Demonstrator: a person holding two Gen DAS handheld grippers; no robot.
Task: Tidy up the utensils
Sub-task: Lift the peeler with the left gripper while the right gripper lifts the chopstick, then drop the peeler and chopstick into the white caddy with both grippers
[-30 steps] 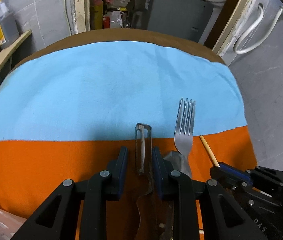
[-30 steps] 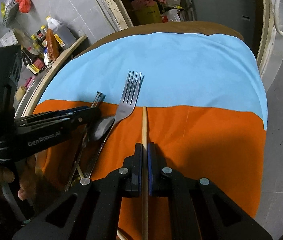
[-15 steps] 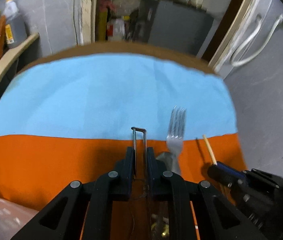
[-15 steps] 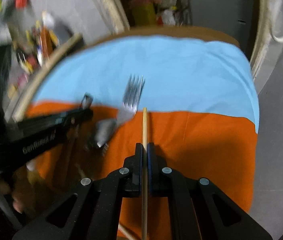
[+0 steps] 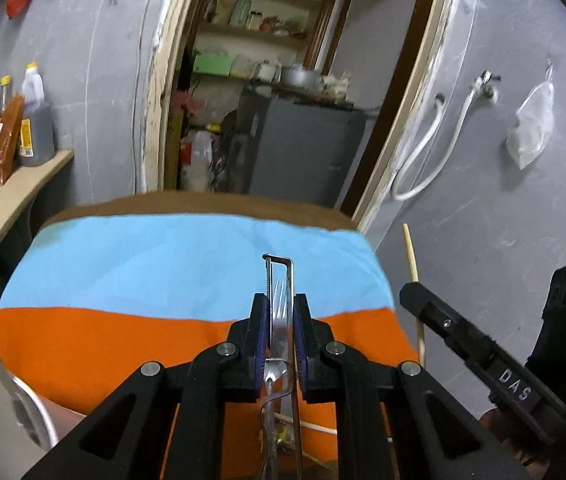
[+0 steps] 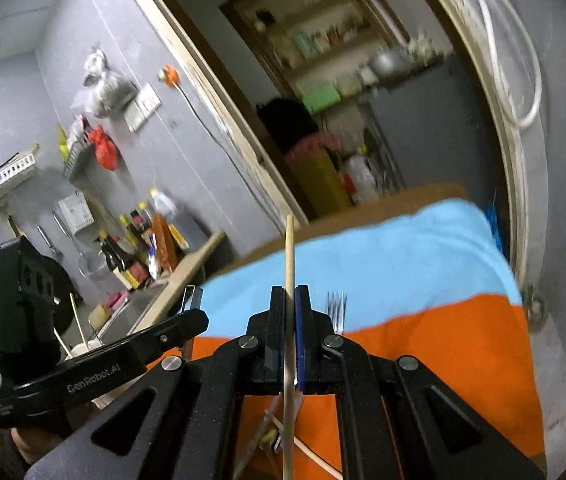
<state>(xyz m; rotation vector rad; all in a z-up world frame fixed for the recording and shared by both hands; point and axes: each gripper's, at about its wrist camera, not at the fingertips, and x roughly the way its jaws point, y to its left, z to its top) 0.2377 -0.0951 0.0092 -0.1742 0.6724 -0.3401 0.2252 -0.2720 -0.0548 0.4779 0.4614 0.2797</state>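
Gripping a slim metal peeler with a serrated loop blade point(image 5: 279, 280), the left gripper point(image 5: 279, 320) has its jaws nearly closed, both blue pads pressed on the peeler's frame after closing in within the last second. The loop end sticks out past the fingertips, above the far half of the surface point(image 5: 203, 206), which is covered by a light blue cloth point(image 5: 143, 264). Nearer the camera, an orange cloth point(image 5: 103, 344) covers the near half of the surface.

Between those jaws, lower down, a silver metal fork point(image 5: 279, 332) shows on the cloths, its tines crossing the line where orange meets blue.

At the right edge of the left wrist view, the right gripper point(image 6: 290, 300) holds a thin pale wooden chopstick point(image 6: 289, 264). Its jaws are all but closed, pinching the stick, whose tip rises well past the fingertips. In the right wrist view the fork sits just right of the jaws, and the peeler's end shows in the left gripper beyond the left edge of the surface.
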